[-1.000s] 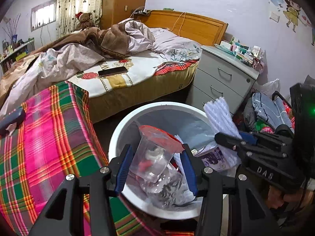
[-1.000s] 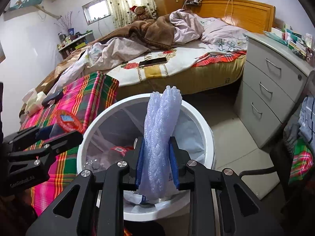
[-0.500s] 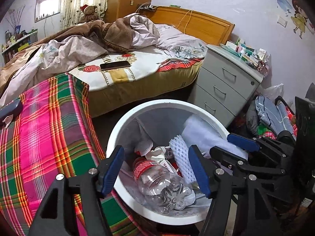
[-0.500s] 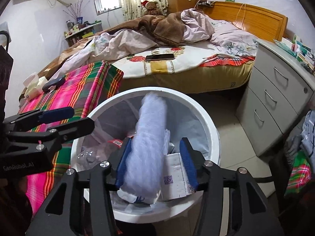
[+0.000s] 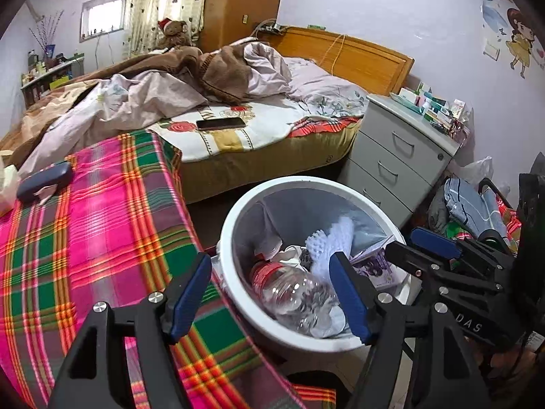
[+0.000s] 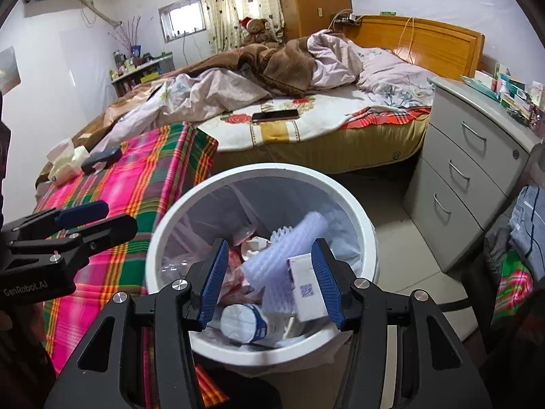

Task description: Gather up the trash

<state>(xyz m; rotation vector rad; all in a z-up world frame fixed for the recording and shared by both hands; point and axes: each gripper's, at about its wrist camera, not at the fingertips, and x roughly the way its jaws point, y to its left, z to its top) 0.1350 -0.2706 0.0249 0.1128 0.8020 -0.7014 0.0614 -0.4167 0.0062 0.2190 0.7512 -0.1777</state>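
Both loads have dropped since a second ago: the clear plastic bottle (image 5: 293, 293) and the white foam net sleeve (image 6: 272, 266) now lie inside the white trash bin (image 5: 238, 225). At nine o'clock of the bin lies the plaid blanket (image 5: 85, 238). The left gripper (image 5: 272, 300) hovers over the rim, jaws opening and empty. The right gripper (image 6: 269, 283), at three o'clock, stands apart, empty, above the sleeve.

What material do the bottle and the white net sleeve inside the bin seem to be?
Bottle: clear, glossy thin plastic; you see through it, and it glints. Net sleeve: probably soft matte white foam mesh, judging by its open lattice. Bin: smooth white, likely plastic.
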